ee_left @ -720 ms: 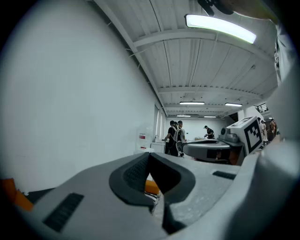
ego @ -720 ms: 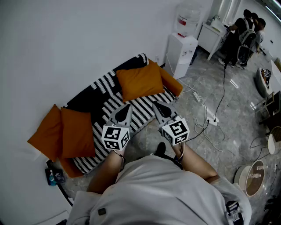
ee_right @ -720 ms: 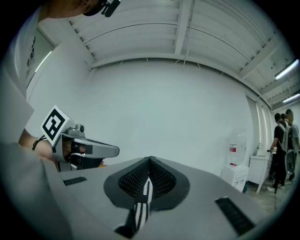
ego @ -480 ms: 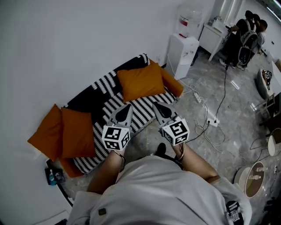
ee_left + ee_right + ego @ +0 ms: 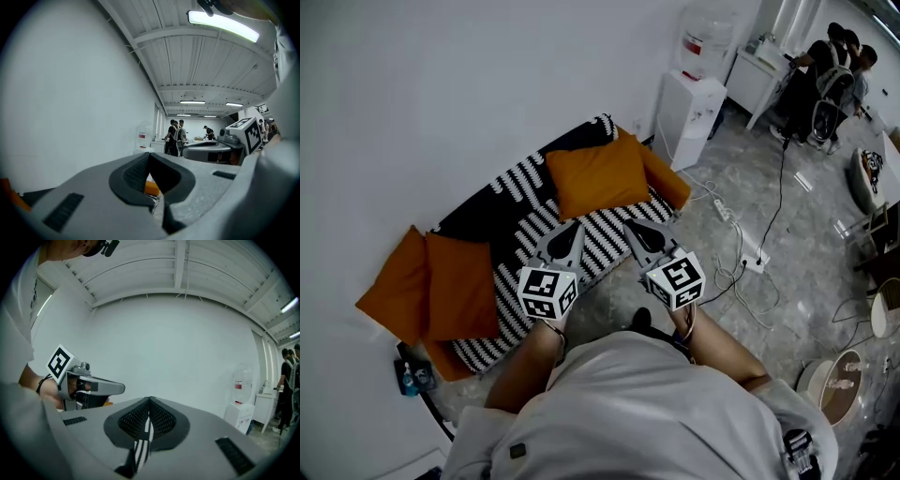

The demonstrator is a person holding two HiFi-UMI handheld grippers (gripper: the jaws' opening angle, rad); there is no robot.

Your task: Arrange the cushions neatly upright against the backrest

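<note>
A small sofa with a black-and-white striped cover stands against the white wall. One orange cushion leans on the backrest at its right end, beside an orange armrest cushion. Two more orange cushions stand side by side at the left end. My left gripper and right gripper hover side by side above the seat's front edge, both shut with nothing held. In the left gripper view a sliver of orange cushion shows through the jaw notch. The right gripper view shows the striped cover there.
A white water dispenser stands right of the sofa. Cables and a power strip lie on the grey floor. People stand at a table in the far right corner. A small bottle sits on the floor by the sofa's left end.
The view has shifted slightly, so the sofa and cushions sit a little further left. Both grippers keep their place and stay shut.
</note>
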